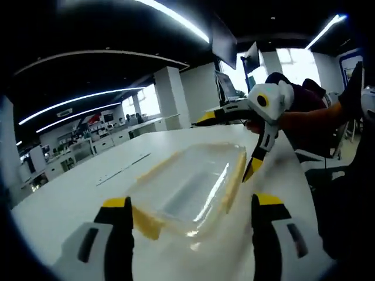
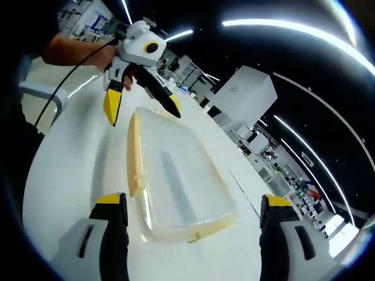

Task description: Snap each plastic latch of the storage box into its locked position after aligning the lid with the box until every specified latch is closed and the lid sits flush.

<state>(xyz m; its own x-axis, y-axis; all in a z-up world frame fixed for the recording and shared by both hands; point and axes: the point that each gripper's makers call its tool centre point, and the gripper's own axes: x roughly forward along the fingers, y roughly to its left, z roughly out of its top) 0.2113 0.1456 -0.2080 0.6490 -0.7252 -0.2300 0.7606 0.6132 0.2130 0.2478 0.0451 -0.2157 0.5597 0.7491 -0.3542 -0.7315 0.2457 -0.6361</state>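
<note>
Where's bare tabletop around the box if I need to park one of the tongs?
Bare white table runs wide beside the storage box on the office-room side, marked only by faint seam lines. In the right gripper view a narrower bare strip lies between the box and the table edge by the person. It's crowded at both box ends, where the left tongs and right tongs sit open.

White table [image 1: 88,187], office desks [image 1: 105,137], ceiling lights [image 1: 176,20] behind.

Motion is blurring the storage box [image 1: 193,190] in my left gripper view, so I am not making out its latches or whether the lid [image 2: 176,181] is sitting flush. My left claw [image 1: 190,205] is running off the bottom edge.
</note>
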